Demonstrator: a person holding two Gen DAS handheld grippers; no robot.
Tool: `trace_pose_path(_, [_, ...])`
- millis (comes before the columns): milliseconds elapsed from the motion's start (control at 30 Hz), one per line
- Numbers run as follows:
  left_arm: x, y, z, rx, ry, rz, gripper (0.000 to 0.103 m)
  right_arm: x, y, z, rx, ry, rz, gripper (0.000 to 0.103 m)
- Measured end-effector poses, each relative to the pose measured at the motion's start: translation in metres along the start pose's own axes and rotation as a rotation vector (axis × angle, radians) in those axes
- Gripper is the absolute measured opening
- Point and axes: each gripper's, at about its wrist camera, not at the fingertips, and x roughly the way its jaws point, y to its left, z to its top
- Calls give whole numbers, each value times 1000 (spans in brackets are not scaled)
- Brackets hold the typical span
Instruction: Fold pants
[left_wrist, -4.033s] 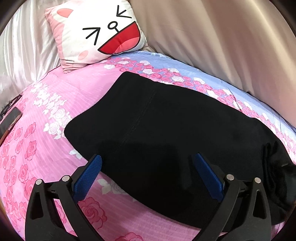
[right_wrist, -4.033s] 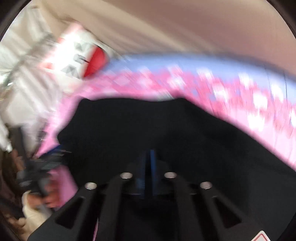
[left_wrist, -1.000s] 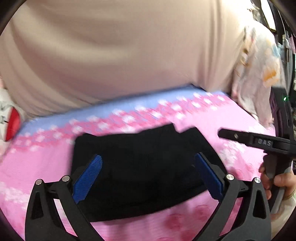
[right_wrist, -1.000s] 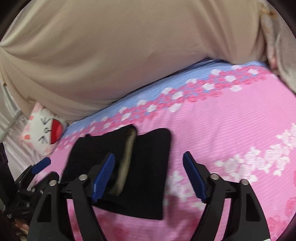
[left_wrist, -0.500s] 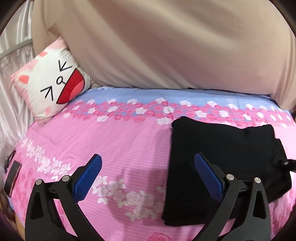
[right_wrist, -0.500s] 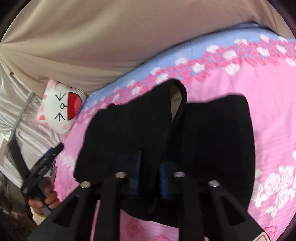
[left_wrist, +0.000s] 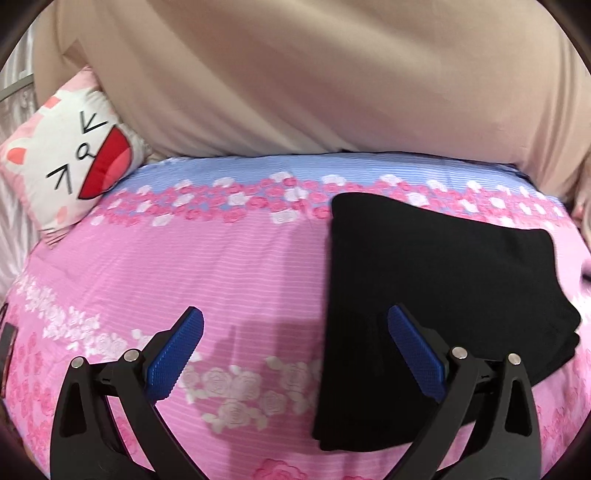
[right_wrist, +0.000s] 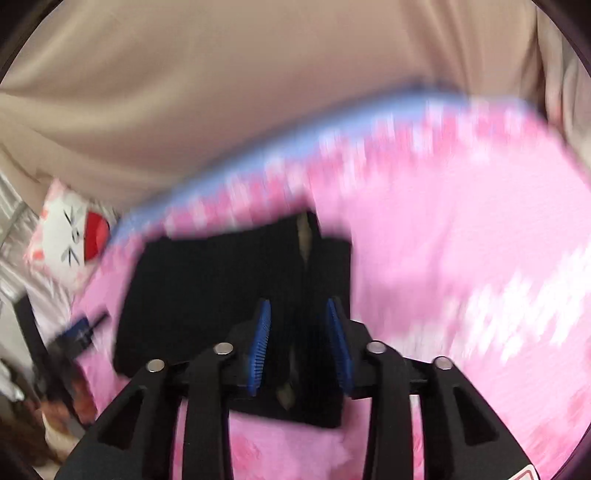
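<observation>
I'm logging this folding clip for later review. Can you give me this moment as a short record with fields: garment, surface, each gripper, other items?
garment: black pants, folded into a compact stack, lying flat
surface: pink floral bedsheet with a blue band at the far edge
left gripper: jaws wide open, holding nothing, beside the pants' left edge
right gripper: jaws partly open over the pants, no grip visible; view blurred
other items: cartoon-face pillow far left; beige curtain behind

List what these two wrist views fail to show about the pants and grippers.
- Right wrist view: motion blur smears the black pants; whether the parted right gripper touches the fabric is unclear.
- Left wrist view: the left gripper finger covers the pants' near edge.
- The dark object at the frame's left edge is cut off.
</observation>
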Motion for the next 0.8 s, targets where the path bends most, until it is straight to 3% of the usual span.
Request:
trace_pose_path(33, [2, -3, -2, 7, 0, -12, 98, -3, 13, 11, -40, -13, 27, 53])
trace_pose_path(100, [9, -9, -7, 20, 24, -35, 98, 5, 48, 35, -115, 0, 106, 53])
trace_pose_path(233, [24, -15, -21, 9, 89, -110, 98, 76, 137, 61, -289, 183, 274, 54])
trace_pose_path(367, [27, -12, -29, -11, 85, -134, 98, 154, 202, 74, -401, 318, 258, 54])
trace_pose_path(500, [29, -8, -35, -35, 77, -162, 98, 232, 231, 81, -360, 482, 258, 54])
trace_pose_path(533, [29, -8, -36, -37, 74, -164, 98, 239, 231, 78, -351, 520, 267, 52])
trace_pose_path(600, [30, -9, -38, -37, 69, -164, 98, 255, 240, 63, -388, 591, 255, 39])
trace_pose_path(633, [30, -9, -38, -36, 66, -164, 98, 253, 244, 61, -450, 569, 210, 22])
trace_pose_path(667, [30, -9, -38, -39, 68, -167, 98, 250, 251, 61, -495, 543, 183, 14])
trace_pose_path(733, [32, -8, -38, -52, 75, -173, 98, 254, 251, 73, -515, 439, 141, 8])
trace_pose_path(800, [33, -7, -39, -63, 79, -181, 98, 272, 239, 85, -521, 372, -29, 7])
